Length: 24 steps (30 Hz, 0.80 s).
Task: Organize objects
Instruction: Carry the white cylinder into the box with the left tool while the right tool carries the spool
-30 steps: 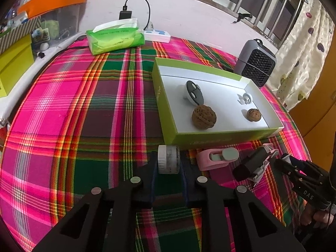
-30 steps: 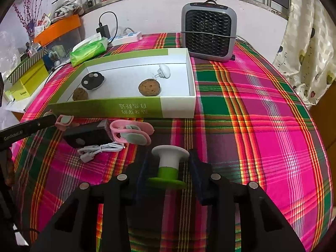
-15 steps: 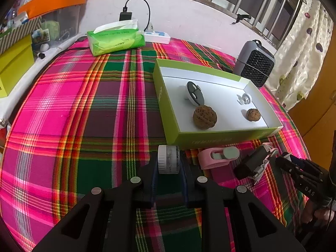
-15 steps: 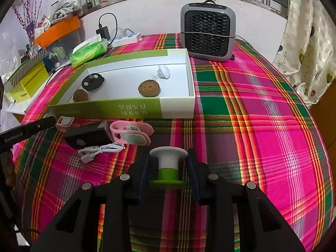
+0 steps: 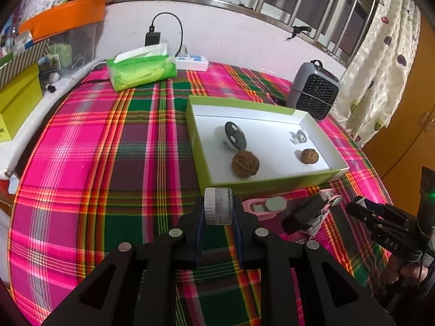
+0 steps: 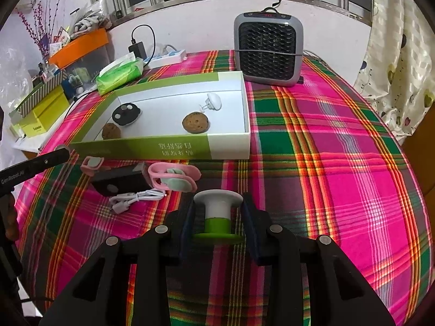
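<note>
plaid cloth point(image 5: 108, 163) in pink, green and red covers the table, and going from the left, the left gripper point(image 5: 218, 212) is clamped on a small round jar point(image 5: 218, 206) with a white ribbed lid and a clear body, held on its side just near of the green box point(image 5: 244, 187). the jar looks light and stiff, likely smooth plastic that could twist between the pads, so a hold across lid and base as it is now seems the safe one. to its right on the cloth lie two pink clips point(image 6: 174, 176), one black device point(image 6: 119, 182) and one white cable point(image 6: 136, 198), close together near the box's front wall. inside the box i count four things: one black-and-white gadget point(image 5: 235, 135), two walnuts, the larger point(image 5: 244, 163) to the left and the smaller point(image 5: 309, 156) to the right, and one small white piece point(image 5: 297, 136). further right, the right gripper point(image 6: 218, 222) has its pads pressed on the white-and-green spool point(image 6: 218, 217), which stands upright on the cloth near of the box's right end. it looks rigid and light; its wide white top and green base give flanges, so taking it across those rims seems steadier than the narrow stem. far right stands one grey heater point(image 6: 267, 50).
</note>
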### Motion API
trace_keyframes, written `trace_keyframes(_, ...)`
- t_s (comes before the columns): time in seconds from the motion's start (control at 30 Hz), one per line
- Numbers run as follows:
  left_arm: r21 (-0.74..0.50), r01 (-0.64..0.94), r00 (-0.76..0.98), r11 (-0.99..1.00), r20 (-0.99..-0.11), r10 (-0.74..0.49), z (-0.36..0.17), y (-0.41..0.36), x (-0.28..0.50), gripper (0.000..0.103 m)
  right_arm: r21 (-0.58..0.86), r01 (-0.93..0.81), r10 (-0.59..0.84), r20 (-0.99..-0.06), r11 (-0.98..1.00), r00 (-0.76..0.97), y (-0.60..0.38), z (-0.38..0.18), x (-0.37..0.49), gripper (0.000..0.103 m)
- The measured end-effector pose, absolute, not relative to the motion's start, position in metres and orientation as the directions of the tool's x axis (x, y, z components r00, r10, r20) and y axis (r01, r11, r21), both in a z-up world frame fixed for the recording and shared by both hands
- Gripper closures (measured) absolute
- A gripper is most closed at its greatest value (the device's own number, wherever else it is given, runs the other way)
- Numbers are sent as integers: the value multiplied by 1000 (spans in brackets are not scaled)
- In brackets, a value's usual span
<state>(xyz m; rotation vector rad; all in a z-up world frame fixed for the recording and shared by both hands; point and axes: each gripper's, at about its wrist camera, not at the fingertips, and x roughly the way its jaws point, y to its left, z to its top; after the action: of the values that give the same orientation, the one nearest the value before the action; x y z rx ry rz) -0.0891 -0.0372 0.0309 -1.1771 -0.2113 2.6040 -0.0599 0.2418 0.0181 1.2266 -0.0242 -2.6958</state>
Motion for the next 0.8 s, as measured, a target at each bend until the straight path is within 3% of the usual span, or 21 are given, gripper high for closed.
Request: trace_keyframes(0.8,-240,-244,-652,-939,-677,343,62,-21,-127,86,125,259,-273,-677,-958,-683,225,65,-110,68)
